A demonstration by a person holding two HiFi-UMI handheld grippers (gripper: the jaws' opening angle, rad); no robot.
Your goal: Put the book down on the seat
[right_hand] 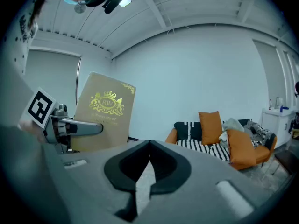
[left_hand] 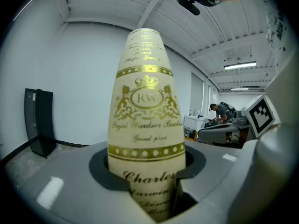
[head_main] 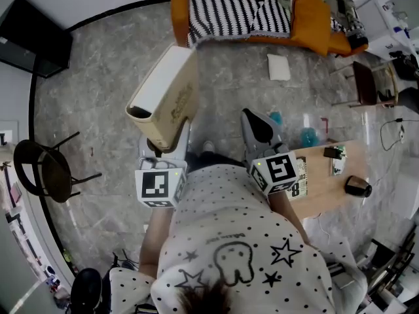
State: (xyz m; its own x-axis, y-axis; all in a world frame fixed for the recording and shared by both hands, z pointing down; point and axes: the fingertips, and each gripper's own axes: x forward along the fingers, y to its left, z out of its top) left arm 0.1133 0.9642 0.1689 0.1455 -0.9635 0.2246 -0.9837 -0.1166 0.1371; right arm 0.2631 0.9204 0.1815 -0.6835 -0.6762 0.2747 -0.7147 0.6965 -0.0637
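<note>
**Item 1. Book** (head_main: 169, 87). Thick, with a cream cover and gold print, standing on end. My left tongs (head_main: 159, 148) are clenched on its lower end, and the rest rises free above the jaws. It is over bare floor, near me and well apart from the sofa.

**Item 2. Right tongs** (head_main: 254, 120). Clenched on nothing: the tips meet, and floor shows through the gap behind them. They are just right of the book, not touching it.

**Item 3. Sofa** (head_main: 180, 5). Orange, at the far side of the room. A striped throw (head_main: 226, 8) covers the left part of the seat. Orange cushions (head_main: 308, 18) and loose clothes fill the right part.

**Item 4. Surroundings.** A white pad (head_main: 278, 67) lies on the floor in front of the sofa. A low table (head_main: 324, 185) is near right and a dark stool (head_main: 42, 169) near left.

**Handling notes (my judgement).**
- The step in hand is the carry; the book has not yet reached the seat.
- The grip is at one end of a tall, heavy-looking volume, so it may lever in the jaws. I should keep the left tongs tight and move without swinging.
- I would aim for the striped throw, the flattest free patch, and stay away from the cushions, where the book could slide or tip.
- Approaching left of the pad keeps my footing clear.
- Over the seat I would tilt the book towards flat and lower it until a cover rests fully on the throw.
- I would release only once the seat bears the weight. The right tongs could steady the free end if it wobbles.
</note>
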